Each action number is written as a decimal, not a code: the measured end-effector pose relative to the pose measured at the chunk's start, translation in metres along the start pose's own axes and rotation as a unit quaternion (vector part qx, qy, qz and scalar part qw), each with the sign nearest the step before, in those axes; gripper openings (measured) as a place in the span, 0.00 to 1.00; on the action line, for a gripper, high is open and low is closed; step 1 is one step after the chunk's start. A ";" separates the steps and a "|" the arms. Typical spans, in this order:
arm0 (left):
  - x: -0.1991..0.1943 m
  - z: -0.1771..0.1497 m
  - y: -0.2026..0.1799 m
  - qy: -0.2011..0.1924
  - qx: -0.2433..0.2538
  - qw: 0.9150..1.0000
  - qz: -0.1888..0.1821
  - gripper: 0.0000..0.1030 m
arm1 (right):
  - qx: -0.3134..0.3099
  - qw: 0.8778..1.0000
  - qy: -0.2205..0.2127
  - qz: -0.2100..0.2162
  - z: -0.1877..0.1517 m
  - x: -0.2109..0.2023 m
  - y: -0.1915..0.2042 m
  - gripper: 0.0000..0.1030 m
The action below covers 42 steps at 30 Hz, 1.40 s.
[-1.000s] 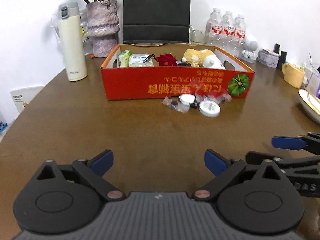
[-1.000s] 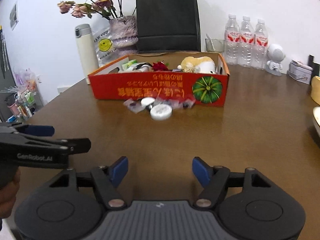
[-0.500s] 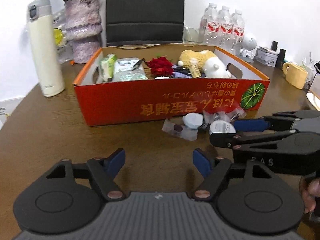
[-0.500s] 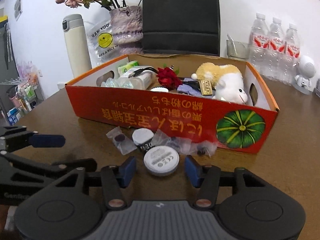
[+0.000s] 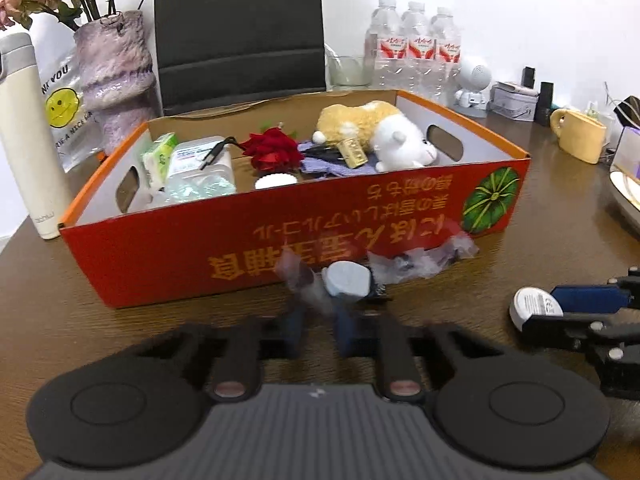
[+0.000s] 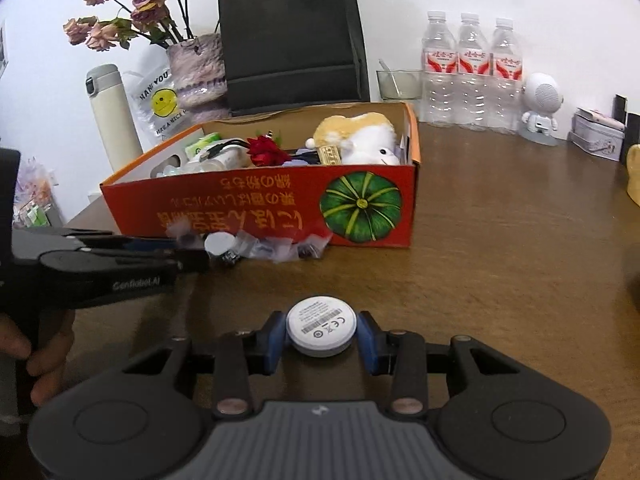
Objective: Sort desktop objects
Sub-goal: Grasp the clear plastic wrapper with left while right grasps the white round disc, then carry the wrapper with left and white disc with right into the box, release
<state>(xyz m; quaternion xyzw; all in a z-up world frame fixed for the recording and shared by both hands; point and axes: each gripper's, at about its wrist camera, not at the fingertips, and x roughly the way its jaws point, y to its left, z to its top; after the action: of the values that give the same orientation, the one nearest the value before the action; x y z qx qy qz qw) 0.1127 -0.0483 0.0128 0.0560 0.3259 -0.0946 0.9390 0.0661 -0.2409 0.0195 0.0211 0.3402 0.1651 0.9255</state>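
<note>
While the right gripper (image 6: 321,338) hangs above the tabletop (image 6: 500,264), its blue fingers (image 6: 370,342) are clamped on either side of a white disc (image 6: 321,330), label side up, held well in front of the box (image 6: 280,204); the left wrist view shows the same disc (image 5: 534,307) at the tip of that gripper, off to the right.

The left gripper (image 5: 318,322) sits low at the box's front wall; its fingers (image 5: 344,326) are blurred and drawn close together around a small clear bag (image 5: 298,276), though whether they truly grip it I cannot tell; just beside the bag lies a round grey cap (image 5: 347,279), and more crumpled clear bags (image 5: 424,258) trail along the base of the box to the right.

Inside the box lie a plush toy (image 5: 376,132), a red rose (image 5: 274,152), a tissue pack (image 5: 200,172) and a small gold bar (image 5: 352,148).

Behind the box stand a black bag (image 6: 292,36), a vase (image 6: 198,74) of dried roses, a thermos (image 6: 112,116) and three water bottles (image 6: 472,72).
</note>
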 end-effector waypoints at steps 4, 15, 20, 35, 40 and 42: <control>-0.003 -0.004 -0.003 -0.006 0.009 1.000 0.023 0.01 | -0.006 1.000 -0.006 0.012 -0.005 -0.009 0.009 0.36; -0.032 -0.011 0.018 -0.011 -0.030 0.999 0.034 0.04 | -0.006 0.999 -0.016 0.031 -0.014 -0.028 0.017 0.36; -0.015 -0.002 0.014 -0.027 0.038 0.998 0.033 0.46 | -0.012 0.999 -0.013 0.044 -0.015 -0.024 0.022 0.37; -0.012 -0.014 0.011 -0.019 0.037 0.999 -0.010 0.18 | -0.012 0.998 -0.007 0.055 -0.013 -0.008 0.028 0.37; -0.051 -0.038 0.005 -0.009 -0.001 1.000 -0.007 0.17 | -0.015 0.998 -0.016 0.059 -0.011 -0.014 0.035 0.37; -0.068 -0.047 0.002 -0.013 -0.015 1.000 -0.011 0.17 | -0.018 0.998 -0.021 0.062 -0.010 -0.019 0.039 0.37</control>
<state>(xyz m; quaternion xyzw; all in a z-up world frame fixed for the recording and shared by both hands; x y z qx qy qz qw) 0.0328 -0.0285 0.0182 0.0369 0.3159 -0.1007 0.9427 0.0348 -0.2110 0.0290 0.0287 0.3160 0.2274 0.9207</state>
